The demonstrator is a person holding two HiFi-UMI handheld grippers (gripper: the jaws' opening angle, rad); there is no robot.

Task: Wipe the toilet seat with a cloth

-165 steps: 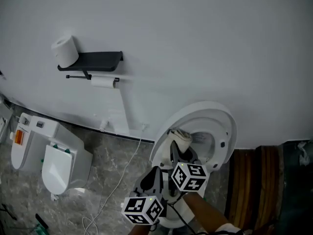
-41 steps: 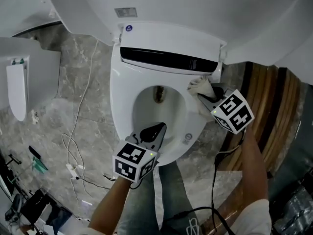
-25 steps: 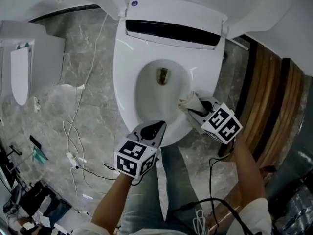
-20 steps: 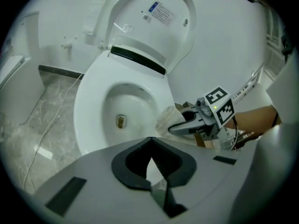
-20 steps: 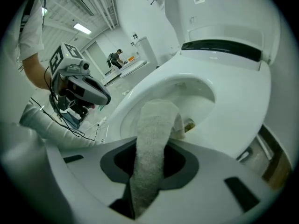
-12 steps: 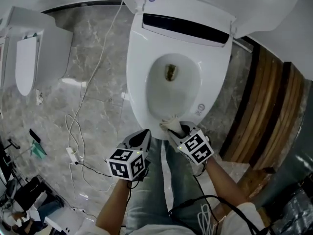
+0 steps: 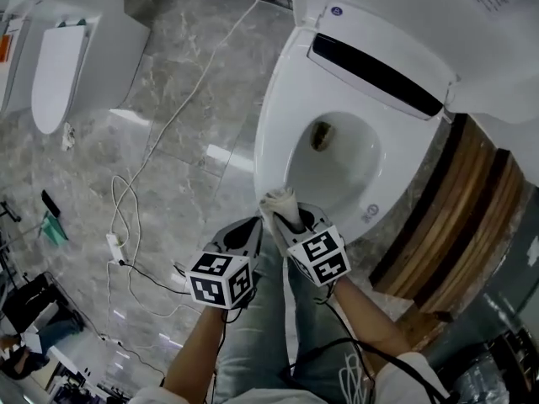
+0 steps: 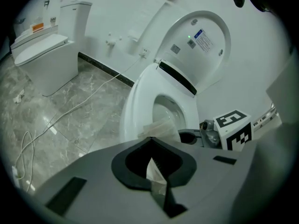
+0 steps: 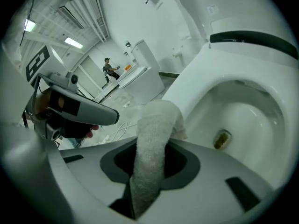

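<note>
Right gripper [image 7: 293, 224]: fingers clamped on cloth [image 7: 278, 202], white terry with nubby pile, rolled into thick wad that pokes past fingertips. Wad tip against front-left rim of toilet seat [image 7: 274, 133], a glossy white oval ring. Lid [image 8: 205, 36] tipped up behind. Left gripper [image 7: 249, 232] just beside right, fingers clenched together, off seat front, above jeans [image 7: 261, 343]. Bowl [image 7: 345, 171] smooth ceramic, brownish mark at drain. Floor [image 7: 181, 74] grey veined marble tile, with thin white cable [image 7: 168, 124] snaking across. Dark wood slats [image 7: 446, 234] right of toilet.

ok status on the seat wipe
Right gripper shut on cloth, at front rim of the toilet seat. Left gripper shut on a pale scrap, short of the seat. Lid raised.
</note>
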